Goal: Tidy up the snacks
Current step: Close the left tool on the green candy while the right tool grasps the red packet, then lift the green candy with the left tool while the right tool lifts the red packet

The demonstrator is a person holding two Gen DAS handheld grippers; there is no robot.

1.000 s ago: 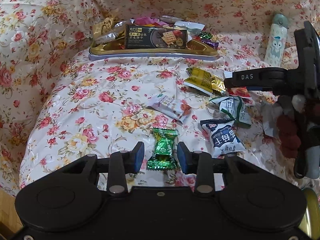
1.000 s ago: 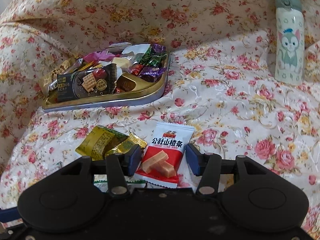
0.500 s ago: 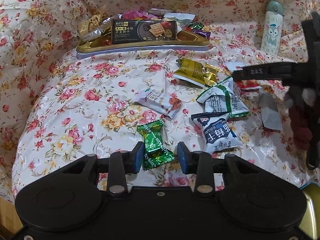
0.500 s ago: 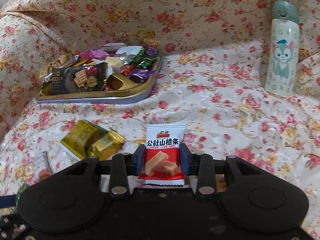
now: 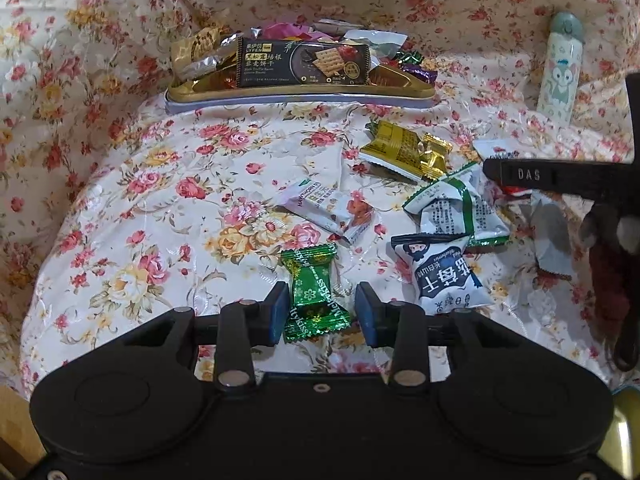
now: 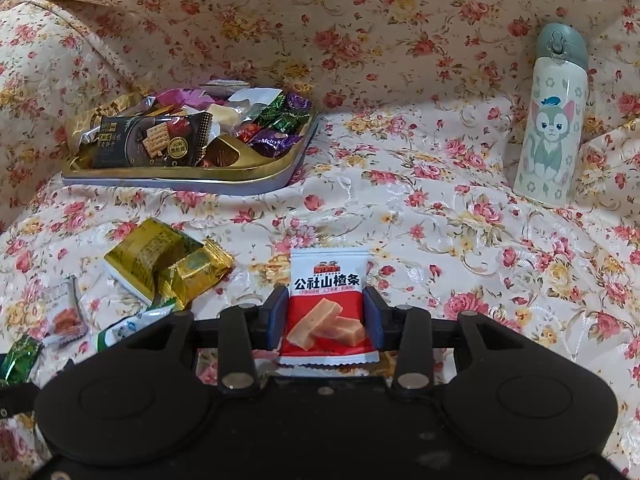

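Note:
A green foil candy (image 5: 314, 292) lies on the floral cloth between the jaws of my left gripper (image 5: 320, 298). That gripper is open, with a gap showing on the candy's right side. My right gripper (image 6: 325, 302) is shut on a red and white hawthorn-strip packet (image 6: 328, 280); both pads touch its sides while the jaws are opening slightly. A gold tray (image 5: 300, 92) (image 6: 240, 168) full of wrapped snacks sits farther back on the cloth.
Loose on the cloth are gold packets (image 5: 400, 148) (image 6: 160, 256), a white hawthorn packet (image 5: 324, 208), a green-striped packet (image 5: 452, 208) and a blue and white one (image 5: 440, 276). A cat-print bottle (image 6: 552, 120) stands at the right. The other gripper's black frame (image 5: 560, 178) reaches in from the right.
The right jaws closed onto the red and white packet that lay between them. The left gripper stayed around the green candy, which turned a little.

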